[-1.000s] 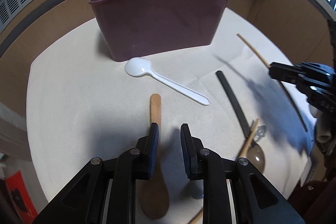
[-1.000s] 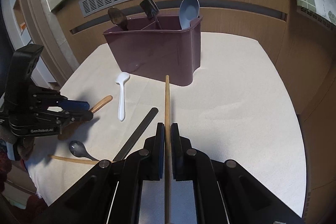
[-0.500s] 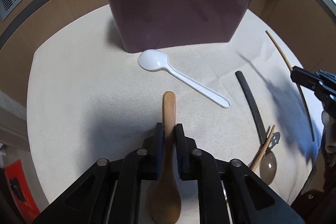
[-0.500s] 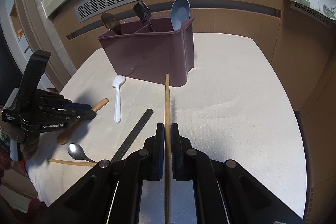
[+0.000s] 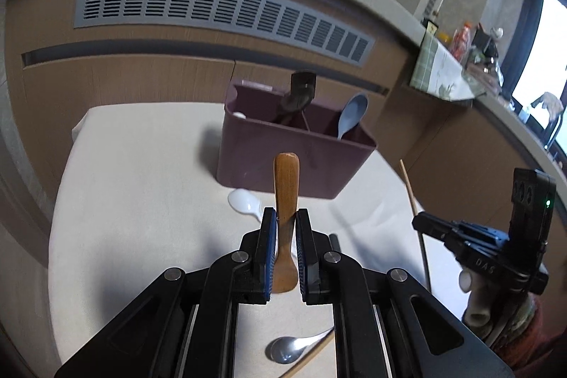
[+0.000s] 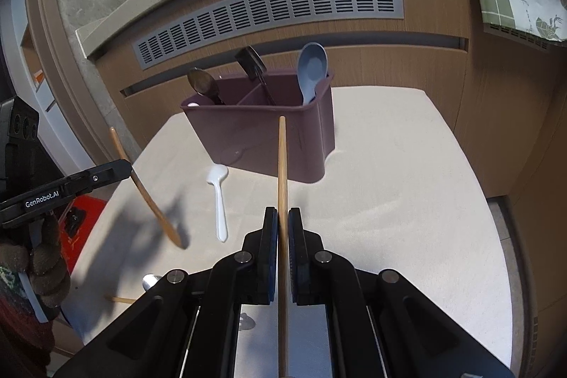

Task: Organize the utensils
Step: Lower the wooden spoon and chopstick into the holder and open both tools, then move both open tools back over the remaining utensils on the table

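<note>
My left gripper [image 5: 283, 218] is shut on a wooden spoon [image 5: 285, 186], held off the table with its handle pointing at the maroon utensil caddy [image 5: 283, 162]. The spoon also shows in the right wrist view [image 6: 149, 197], tilted in the air. My right gripper [image 6: 280, 215] is shut on a wooden chopstick [image 6: 282, 165] that points at the caddy [image 6: 265, 133]. The caddy holds a blue spoon [image 6: 310, 66], a dark spoon [image 6: 203, 84] and a black utensil [image 6: 253, 62]. A white plastic spoon [image 6: 218, 197] lies on the cloth in front of it.
A metal spoon [image 5: 290, 348] and a second chopstick [image 5: 308, 360] lie near the front edge of the cloth-covered table [image 6: 407, 201]. A black flat stick [image 5: 333, 240] lies behind my left fingers. A wooden cabinet with a grey vent [image 6: 276, 9] stands behind the table.
My left gripper closed on the wooden spoon and lifted it off the table. My right gripper kept hold of the chopstick and rose a little.
</note>
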The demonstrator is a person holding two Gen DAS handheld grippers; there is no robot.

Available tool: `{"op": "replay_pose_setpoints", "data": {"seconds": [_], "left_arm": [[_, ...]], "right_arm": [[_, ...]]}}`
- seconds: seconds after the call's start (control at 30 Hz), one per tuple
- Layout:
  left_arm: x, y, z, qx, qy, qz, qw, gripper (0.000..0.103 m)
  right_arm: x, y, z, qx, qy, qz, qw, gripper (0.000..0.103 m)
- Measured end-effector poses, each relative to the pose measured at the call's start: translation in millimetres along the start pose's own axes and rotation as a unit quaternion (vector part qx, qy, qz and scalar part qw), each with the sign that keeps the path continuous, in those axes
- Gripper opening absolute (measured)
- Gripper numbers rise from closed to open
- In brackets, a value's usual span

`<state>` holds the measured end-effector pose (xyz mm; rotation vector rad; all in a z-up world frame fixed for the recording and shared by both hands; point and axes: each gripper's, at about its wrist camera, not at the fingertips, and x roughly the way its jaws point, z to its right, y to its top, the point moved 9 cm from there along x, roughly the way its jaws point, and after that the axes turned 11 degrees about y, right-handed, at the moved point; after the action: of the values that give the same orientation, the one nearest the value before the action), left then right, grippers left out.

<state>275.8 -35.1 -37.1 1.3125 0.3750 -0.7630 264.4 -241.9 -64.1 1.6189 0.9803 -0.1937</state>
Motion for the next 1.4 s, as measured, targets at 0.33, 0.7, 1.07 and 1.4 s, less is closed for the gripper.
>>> {"op": "replay_pose_setpoints", "data": {"seconds": [0.33,0.7,1.07,1.4], "left_arm": [[-51.2,71.8,10.4,0.006,-0.004,0.097,0.9953,0.011],[-42.8,185.1,3.4,-0.002,-0.008,0.177,0.9841,0.011],[45.5,166.4,-15.4,-0.016,-0.025,0.096,0.9949,0.011],[84.8,122.6,-1.4,-0.009,-0.045,0.025,0.9987,0.015]], "right_arm": [[-31.6,72.6,-23.7,-0.038,-0.011,0.089,0.995,0.005],[-48.1,221.9,-51.5,-0.082,-0.012,0.275,0.958,0.005],[33.8,220.5,-17.8,-0.077,-0.046,0.249,0.964,0.006],[46.1,186.5,4.9,-0.062,-0.043,0.214,0.974,0.006]]}}
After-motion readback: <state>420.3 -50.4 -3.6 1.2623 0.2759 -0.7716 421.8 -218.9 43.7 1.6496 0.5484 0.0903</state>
